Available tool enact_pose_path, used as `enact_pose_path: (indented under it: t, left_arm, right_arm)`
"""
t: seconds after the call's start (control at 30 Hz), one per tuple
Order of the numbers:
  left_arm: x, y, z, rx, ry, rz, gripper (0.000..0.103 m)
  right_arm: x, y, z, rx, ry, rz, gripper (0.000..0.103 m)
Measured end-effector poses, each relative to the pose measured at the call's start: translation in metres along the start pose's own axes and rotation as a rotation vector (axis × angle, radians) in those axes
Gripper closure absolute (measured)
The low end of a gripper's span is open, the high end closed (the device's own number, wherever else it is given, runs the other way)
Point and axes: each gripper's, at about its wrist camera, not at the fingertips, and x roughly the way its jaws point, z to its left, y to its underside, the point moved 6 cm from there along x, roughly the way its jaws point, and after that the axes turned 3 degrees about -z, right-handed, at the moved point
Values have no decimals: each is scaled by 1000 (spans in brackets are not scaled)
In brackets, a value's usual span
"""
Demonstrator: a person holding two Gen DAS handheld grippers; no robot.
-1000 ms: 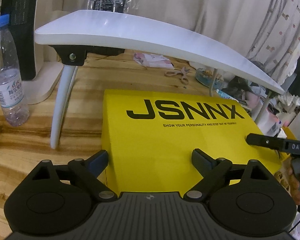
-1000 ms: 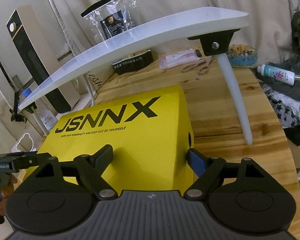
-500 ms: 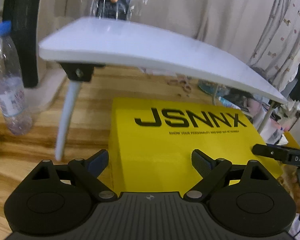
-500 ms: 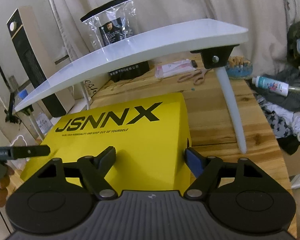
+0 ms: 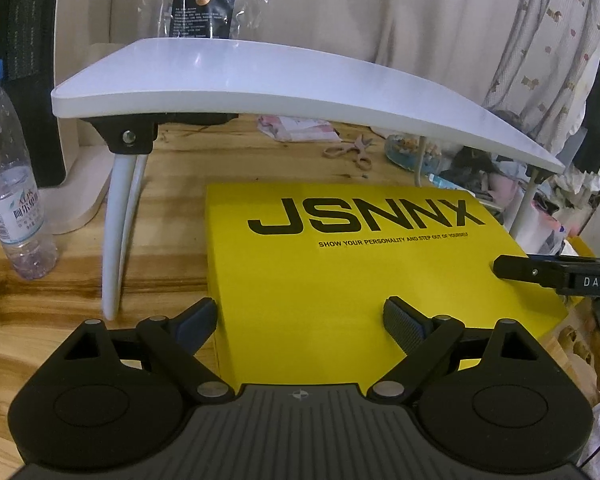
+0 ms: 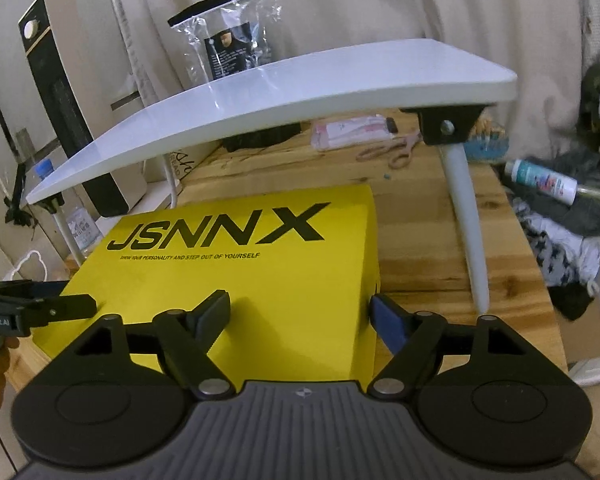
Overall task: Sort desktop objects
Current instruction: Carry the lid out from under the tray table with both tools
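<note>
The flat yellow cardboard box printed JSNNX lies on the wooden bench, its far edge just under the front lip of the curved white plastic riser shelf. Over the last second my view of it has dipped, lifted and settled back, and the box has kept its place on the wood; from that I judge I have only been lining up on it, with no shove or lift made yet. My left gripper has its jaws spread, one finger just off the box's left edge and the other over the lid. My right gripper is spread too, one finger over the lid and the other just past the right edge. Neither pair pinches anything. Sorting the box is still to come. Behind it, under the shelf, lie pale pink scissors, and a clear water bottle stands well off to the left.
</note>
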Motion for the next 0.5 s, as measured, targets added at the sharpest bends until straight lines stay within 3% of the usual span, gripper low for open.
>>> enact_pose_path:
  t: [0.1, 0.27, 0.5]
  left_arm:
    - [2, -4, 0, 8, -4, 9, 12]
    - [12, -10, 1, 28, -7, 23, 9]
    - [16, -13, 2, 40, 17, 26, 8]
  right_arm:
    - [-1, -1, 2, -8, 10, -10, 25]
    - [8, -18, -4, 2, 25, -7, 37]
    - [15, -18, -8, -9, 22, -3, 35]
